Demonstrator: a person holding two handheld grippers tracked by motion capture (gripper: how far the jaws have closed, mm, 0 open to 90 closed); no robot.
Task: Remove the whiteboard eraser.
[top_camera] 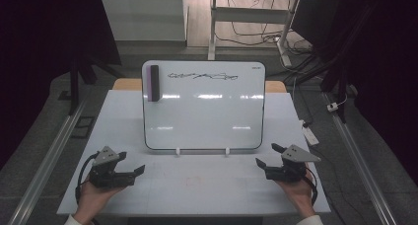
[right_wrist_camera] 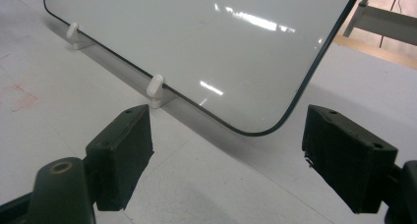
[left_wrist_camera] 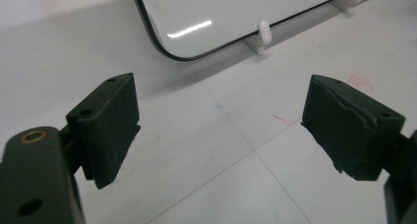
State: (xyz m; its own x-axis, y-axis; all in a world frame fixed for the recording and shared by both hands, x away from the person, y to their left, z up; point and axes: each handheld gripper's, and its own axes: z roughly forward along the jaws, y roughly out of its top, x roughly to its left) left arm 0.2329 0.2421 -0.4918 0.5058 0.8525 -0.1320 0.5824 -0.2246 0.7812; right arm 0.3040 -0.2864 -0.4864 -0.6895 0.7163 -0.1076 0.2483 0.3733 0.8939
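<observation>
White and glossy, a whiteboard (top_camera: 203, 106) leans upright on two small clips (top_camera: 178, 150) at the centre of the tabletop (top_camera: 197, 185), so its face meets the person. A black scribble (top_camera: 202, 76) runs along its top edge at 12 o'clock; an eraser (top_camera: 154, 83) clings at 11 o'clock. The left tool (top_camera: 133, 171) rests at 7 o'clock and the right tool (top_camera: 266, 155) at 5 o'clock, both released and empty, well apart from the board, likely waiting to start wiping.
</observation>
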